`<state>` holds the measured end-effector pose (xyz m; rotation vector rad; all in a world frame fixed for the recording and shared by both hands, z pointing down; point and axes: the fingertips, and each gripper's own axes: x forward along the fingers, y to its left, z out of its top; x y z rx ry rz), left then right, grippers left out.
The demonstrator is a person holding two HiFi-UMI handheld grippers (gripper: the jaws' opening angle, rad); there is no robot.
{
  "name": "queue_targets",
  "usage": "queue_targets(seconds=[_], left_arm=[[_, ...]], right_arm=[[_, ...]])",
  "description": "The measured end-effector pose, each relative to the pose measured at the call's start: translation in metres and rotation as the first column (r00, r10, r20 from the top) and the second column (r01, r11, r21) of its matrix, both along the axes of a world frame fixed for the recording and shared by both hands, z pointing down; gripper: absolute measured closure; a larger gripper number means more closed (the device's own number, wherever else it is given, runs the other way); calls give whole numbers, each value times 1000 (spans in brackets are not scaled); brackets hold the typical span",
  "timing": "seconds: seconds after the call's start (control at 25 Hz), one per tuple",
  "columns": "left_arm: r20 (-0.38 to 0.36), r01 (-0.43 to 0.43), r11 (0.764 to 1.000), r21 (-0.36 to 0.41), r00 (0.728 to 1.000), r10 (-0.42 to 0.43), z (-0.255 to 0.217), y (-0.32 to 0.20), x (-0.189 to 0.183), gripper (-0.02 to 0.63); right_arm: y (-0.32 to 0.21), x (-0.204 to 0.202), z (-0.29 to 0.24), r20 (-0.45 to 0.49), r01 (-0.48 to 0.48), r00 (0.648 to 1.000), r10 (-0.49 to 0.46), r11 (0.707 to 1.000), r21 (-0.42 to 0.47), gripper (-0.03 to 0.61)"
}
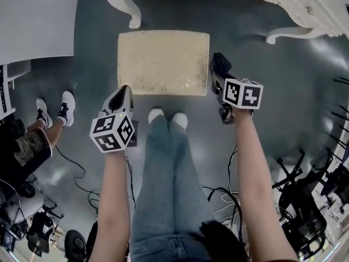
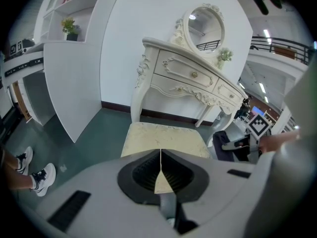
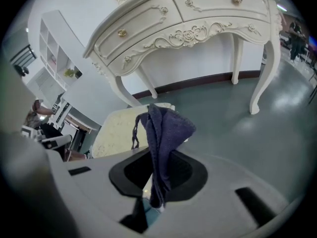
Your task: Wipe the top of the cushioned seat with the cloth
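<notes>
- While we stand at the near edge of the seat (image 1: pixel 163 61), the wiping has not begun: its cream top is bare, with no cloth on it.
- Our right gripper (image 3: pixel 157 155) is clamped on the cloth (image 3: pixel 162 128), a dark blue bunch that stands up out of the jaws. In the head view it sits just beside the seat's right edge, off the cushion.
- Our left gripper (image 2: pixel 160 157) has its jaws pressed together on nothing, and it shows at the seat's near left corner.
- We judge the step in hand to be bringing the cloth to the cushion.
- Next, we think the right gripper must move left over the top and tip down until the loose cloth lies on the cushion. Then it can sweep across with light pressure, while the left gripper keeps clear.
</notes>
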<state>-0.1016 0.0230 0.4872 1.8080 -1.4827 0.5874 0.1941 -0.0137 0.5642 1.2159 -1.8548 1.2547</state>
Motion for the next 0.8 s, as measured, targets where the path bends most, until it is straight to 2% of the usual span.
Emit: queue_targets(seconds=[0.12, 0.44, 0.8], left_arm=[[-5, 4, 1000, -11, 1000, -4, 5, 5, -2, 607], [-17, -4, 1000, -26, 1000, 3, 13, 9, -4, 607], [-20, 15, 1000, -24, 1000, -16, 13, 7, -15, 607]], right_arm=[[5, 2, 14, -29, 24, 999, -25, 999, -28, 538], [2, -31, 36, 20, -8, 1000, 10, 993, -122, 538], [3, -39, 35, -3, -8, 1000, 8, 991, -135, 540]])
